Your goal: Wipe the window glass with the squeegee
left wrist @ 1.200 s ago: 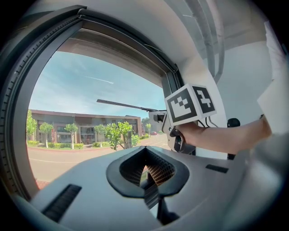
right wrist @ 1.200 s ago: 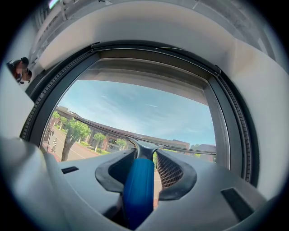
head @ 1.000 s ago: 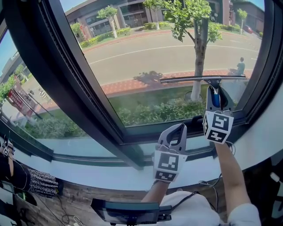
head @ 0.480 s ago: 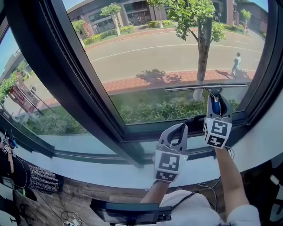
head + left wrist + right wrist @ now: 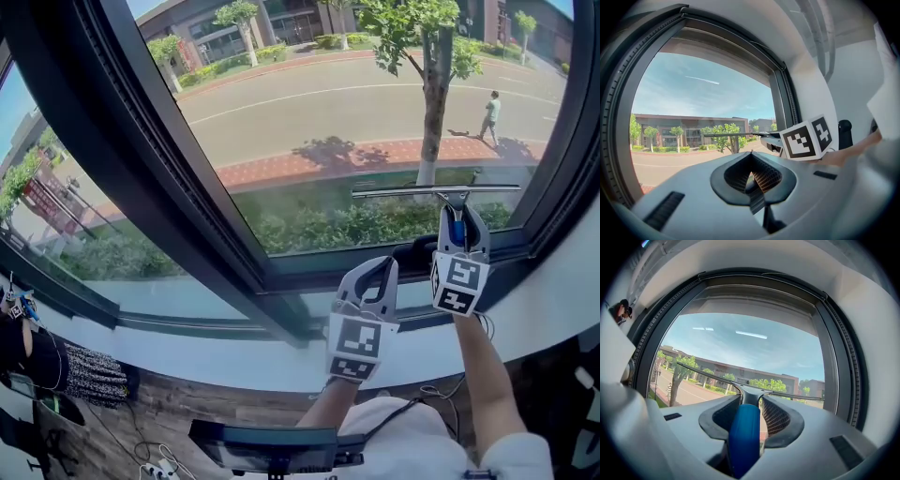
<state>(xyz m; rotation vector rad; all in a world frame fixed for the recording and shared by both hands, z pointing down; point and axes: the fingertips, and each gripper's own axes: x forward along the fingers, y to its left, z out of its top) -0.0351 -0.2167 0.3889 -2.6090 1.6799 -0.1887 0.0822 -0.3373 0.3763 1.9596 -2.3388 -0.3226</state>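
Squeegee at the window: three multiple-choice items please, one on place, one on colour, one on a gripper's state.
1. Where is the blade of the squeegee?
A. lying on the sill
B. against the lower window glass
C. down on the floor
2. What colour is the handle?
A. red
B. blue
C. yellow
3. How is the left gripper?
A. shut on a cloth
B. wide open
C. shut, holding nothing

1 B: the head view shows the blade across the pane just above the bottom frame.
2 B: the handle in the right gripper is blue.
3 C: the left gripper view shows its jaws together, with nothing between them.
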